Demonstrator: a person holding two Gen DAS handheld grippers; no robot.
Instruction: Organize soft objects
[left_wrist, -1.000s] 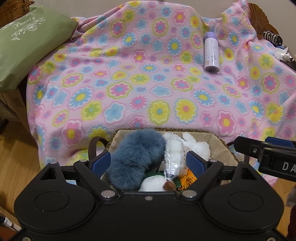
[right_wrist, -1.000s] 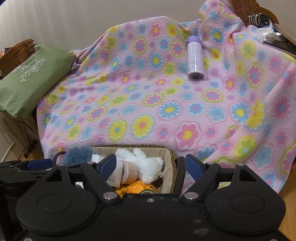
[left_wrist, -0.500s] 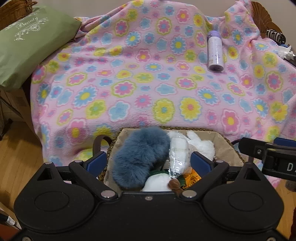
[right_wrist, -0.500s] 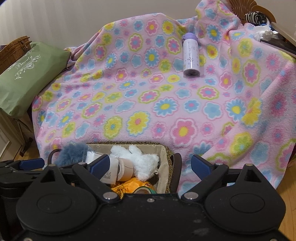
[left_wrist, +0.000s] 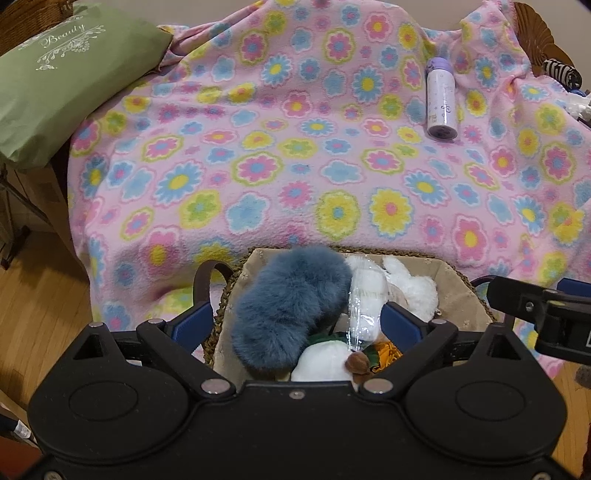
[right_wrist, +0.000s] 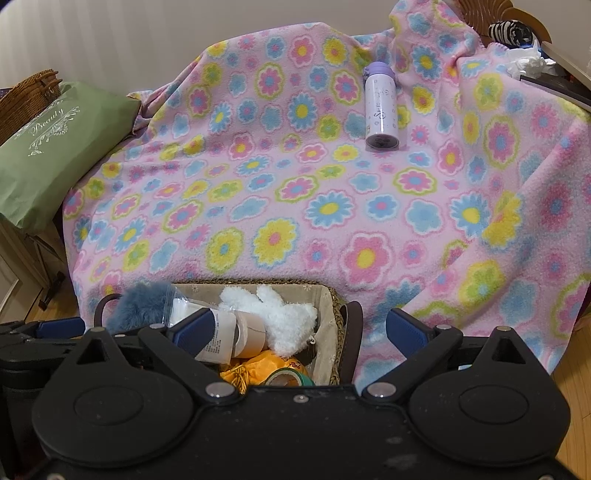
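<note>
A lined woven basket (left_wrist: 458, 291) sits directly under and just ahead of both tools, packed with soft things. A blue-grey furry piece (left_wrist: 288, 310) lies between the spread fingers of the left tool (left_wrist: 297, 323), beside a clear plastic packet (left_wrist: 360, 306) and a white plush toy (left_wrist: 410, 288). Nothing is gripped: the left tool is open, its blue pads (left_wrist: 194, 325) apart on either side of the basket's contents. The right tool (right_wrist: 299, 330) is likewise open and empty, one pad over a white tube (right_wrist: 221, 341), the other outside the basket's brown handle (right_wrist: 352, 332). Orange fabric (right_wrist: 266, 363) and a tape roll (right_wrist: 290, 376) lie nearest that tool. Beyond the basket spreads a pink flowered blanket (right_wrist: 295, 192), with a lilac bottle (right_wrist: 380, 107) lying on it far ahead and a green cushion (right_wrist: 48, 155) off to the left.
</note>
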